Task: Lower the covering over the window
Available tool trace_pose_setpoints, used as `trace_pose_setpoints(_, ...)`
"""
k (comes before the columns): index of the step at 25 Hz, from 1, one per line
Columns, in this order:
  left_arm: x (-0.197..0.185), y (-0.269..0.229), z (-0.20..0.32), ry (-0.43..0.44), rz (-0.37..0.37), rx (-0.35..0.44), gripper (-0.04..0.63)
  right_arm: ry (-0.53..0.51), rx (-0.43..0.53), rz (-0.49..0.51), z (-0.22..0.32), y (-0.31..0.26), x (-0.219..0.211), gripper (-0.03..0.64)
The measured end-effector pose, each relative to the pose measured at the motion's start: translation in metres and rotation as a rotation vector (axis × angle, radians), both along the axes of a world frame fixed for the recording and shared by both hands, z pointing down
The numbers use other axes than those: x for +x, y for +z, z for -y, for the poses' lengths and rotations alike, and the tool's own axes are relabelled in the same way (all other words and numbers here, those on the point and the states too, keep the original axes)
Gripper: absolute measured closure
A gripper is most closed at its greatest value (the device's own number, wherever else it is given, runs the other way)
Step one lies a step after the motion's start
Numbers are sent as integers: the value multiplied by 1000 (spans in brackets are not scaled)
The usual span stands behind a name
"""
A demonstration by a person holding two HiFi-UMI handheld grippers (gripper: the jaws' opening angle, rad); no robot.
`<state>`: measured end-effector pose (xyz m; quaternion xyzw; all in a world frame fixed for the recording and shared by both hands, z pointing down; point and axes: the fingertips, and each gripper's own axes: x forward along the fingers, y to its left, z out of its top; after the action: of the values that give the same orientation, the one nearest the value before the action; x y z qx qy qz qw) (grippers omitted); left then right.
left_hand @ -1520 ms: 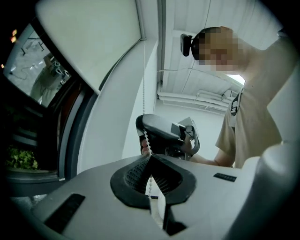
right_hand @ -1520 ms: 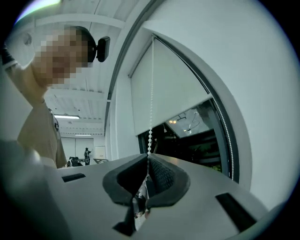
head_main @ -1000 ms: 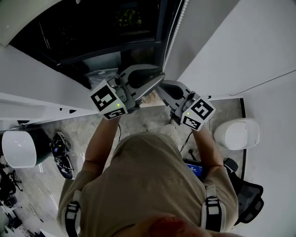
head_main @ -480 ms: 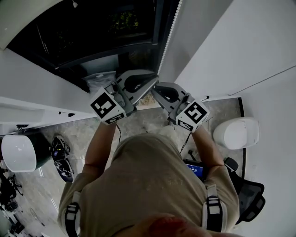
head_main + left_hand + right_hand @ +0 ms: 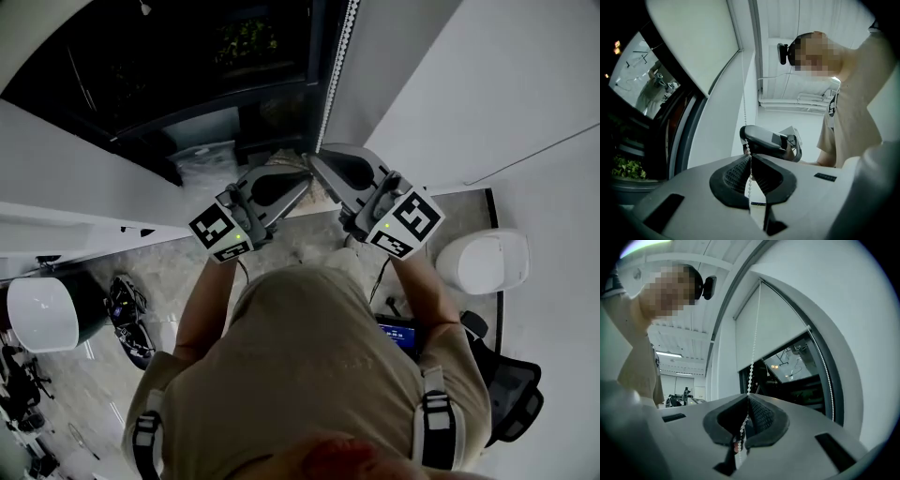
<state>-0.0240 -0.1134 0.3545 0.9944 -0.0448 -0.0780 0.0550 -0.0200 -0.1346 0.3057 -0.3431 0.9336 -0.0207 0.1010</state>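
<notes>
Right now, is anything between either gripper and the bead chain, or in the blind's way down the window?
Nothing visible. The left gripper is shut on the bead chain. The right gripper has it between its jaws, which have just been opening. Below the blind, nothing shows across the dark window glass.

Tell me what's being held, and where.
Left gripper pinches the white beaded blind cord just below the right gripper, whose jaws have just been opening yet look closed on it too.
</notes>
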Motion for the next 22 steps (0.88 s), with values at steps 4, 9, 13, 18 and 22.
trace_pose_setpoints(4,-17,-16,8,-24,-84,-6,549,-8,-29,20,-2,11,1,607)
trace_pose_setpoints(9,-7,-58,17,-12,-83,62,488,-38,-103,-49,0,44,-8,607)
trace_pose_setpoints(13,18,-47,20,-10,44,48,565,-25,-85,-78,-1,44,-13,607)
trace_pose_setpoints(18,15,-43,23,-18,15,-1,571,6,105,-43,-17,21,13,493)
trace_pose_setpoints(22,13,-15,13,23,59,-25,571,12,108,67,-18,-9,25,488)
